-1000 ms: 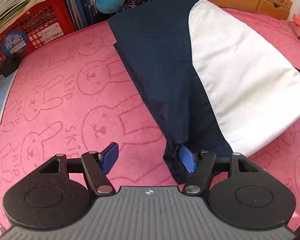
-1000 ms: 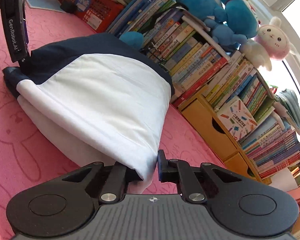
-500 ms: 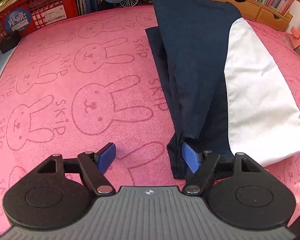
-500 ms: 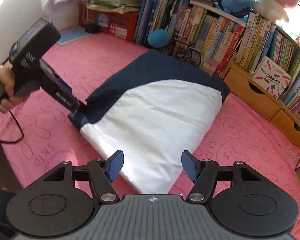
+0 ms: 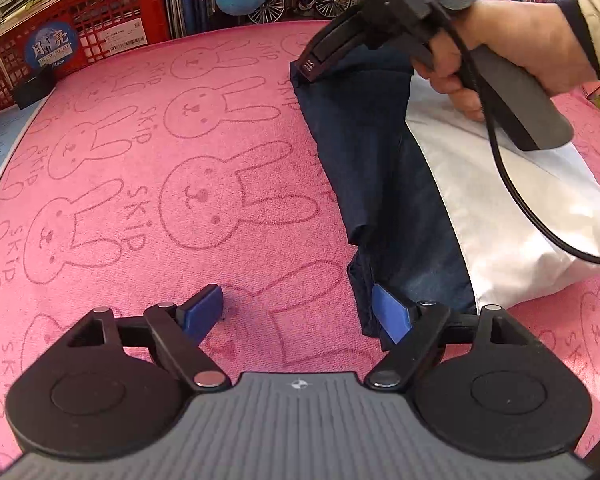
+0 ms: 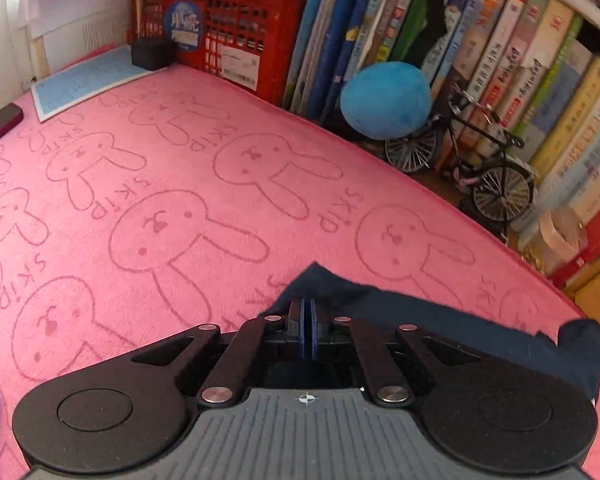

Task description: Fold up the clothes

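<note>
1. Left wrist view: left claw (image 5: 298, 312) spread wide, jaws just been opening, nothing pinched. Its right pad sits at the near corner of the navy-and-white garment (image 5: 400, 216); left pad over bare pink bunny cloth (image 5: 140, 168).
2. Garment lies folded along the right part of the worktop, navy side toward the middle, white panel (image 5: 512, 216) outboard.
3. Right wrist view: right claw (image 6: 307, 334) pressed together at the garment's far navy corner (image 6: 320, 280). Looks clamped on that fabric, but the pinch itself is under the pads, so can't confirm.
4. Risk a: if right claw pulls w/ only a thin edge caught, corner prob slips out and the fold goes crooked.
5. Risk b: near end is loose now w/ left claw off it; dragging the far corner could slide the whole stack and undo the layers.
6. Risk c: black cable (image 5: 516, 196) hangs across the white panel; could snag or rumple the cloth.
7. Hard to see: person's hand (image 5: 512, 40) + tool body cover the garment's far middle in left view; right view's own housing hides most of the cloth. Garment's right edge cut off by frame.
</note>
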The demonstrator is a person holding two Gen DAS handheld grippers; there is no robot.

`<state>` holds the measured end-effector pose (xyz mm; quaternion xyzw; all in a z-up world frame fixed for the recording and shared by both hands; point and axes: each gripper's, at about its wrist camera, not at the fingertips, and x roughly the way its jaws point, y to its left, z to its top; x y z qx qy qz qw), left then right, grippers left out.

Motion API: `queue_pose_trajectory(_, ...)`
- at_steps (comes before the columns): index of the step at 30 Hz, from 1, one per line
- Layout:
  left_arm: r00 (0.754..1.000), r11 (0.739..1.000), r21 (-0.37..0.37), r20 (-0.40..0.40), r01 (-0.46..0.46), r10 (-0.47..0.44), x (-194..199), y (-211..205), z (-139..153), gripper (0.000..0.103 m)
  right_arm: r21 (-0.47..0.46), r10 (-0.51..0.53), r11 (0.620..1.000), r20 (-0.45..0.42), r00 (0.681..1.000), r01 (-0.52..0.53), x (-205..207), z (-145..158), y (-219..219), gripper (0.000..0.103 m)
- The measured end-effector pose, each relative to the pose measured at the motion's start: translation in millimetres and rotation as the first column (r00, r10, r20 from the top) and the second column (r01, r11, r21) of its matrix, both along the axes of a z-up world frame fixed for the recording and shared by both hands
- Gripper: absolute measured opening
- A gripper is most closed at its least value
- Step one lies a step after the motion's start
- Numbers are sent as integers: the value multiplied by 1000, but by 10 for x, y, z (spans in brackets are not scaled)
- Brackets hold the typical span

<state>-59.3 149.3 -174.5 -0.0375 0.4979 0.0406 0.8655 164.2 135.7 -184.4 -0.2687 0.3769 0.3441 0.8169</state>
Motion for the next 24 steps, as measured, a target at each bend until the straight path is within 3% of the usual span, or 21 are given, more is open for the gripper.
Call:
queue_pose_trajectory(4, 1000, 1000, -2, -3, 11, -11, -1, 15, 5, 84, 38, -53, 998, -131, 990, 58, 304, 174, 62, 8)
queue_pose_trajectory(7, 1000, 1000, -10, -6, 13, -13, -13, 56, 6, 85, 134, -75, 987, -78, 994, 85, 172, 534, -232, 19)
queue_pose_trajectory(8, 1000, 1000, -7, -4, 19, -19, -16, 57, 1, 86, 146, -69, 987, -18, 997, 71, 32, 643, -376, 38)
queue_pose_trajectory(9, 1000, 1000, -4, -6, 21, -21, -12, 55, 0, 86, 150, -59, 987, 52, 997, 51, -133, 748, -530, 64)
queue_pose_trajectory(11, 1000, 1000, 0, -9, 23, -23, -2, 52, -1, 87, 110, 10, 993, 189, 982, -32, -642, 830, -802, 82)
queue_pose_trajectory(12, 1000, 1000, -1, -10, 22, -22, -2, 56, -3, 88, 62, 62, 995, 246, 967, -80, -944, 816, -917, 83)
queue_pose_trajectory(14, 1000, 1000, 0, -12, 18, -18, -4, 59, -6, 89, -64, 189, 982, 307, 933, -178, -1504, 712, -1183, 84)
queue_pose_trajectory(17, 1000, 1000, 3, -19, 11, -11, 4, 61, -9, 92, -191, 352, 934, 329, 876, -303, -2191, 499, -1573, 86)
queue_pose_trajectory(19, 1000, 1000, 3, -27, 3, -3, 14, 70, -12, 94, -277, 461, 883, 366, 809, -378, -2572, 274, -1694, 87)
queue_pose_trajectory(21, 999, 1000, 7, -39, -4, 4, 32, 73, -15, 97, -350, 535, 842, 442, 720, -411, -2839, 30, -1726, 87)
queue_pose_trajectory(23, 999, 1000, 10, -52, -15, 16, 44, 79, -23, 99, -397, 547, 835, 527, 650, -380, -2911, -211, -1667, 88)
queue_pose_trajectory(24, 998, 1000, 11, -58, -21, 21, 48, 82, -27, 100, -425, 534, 841, 555, 638, -335, -2863, -307, -1647, 89)
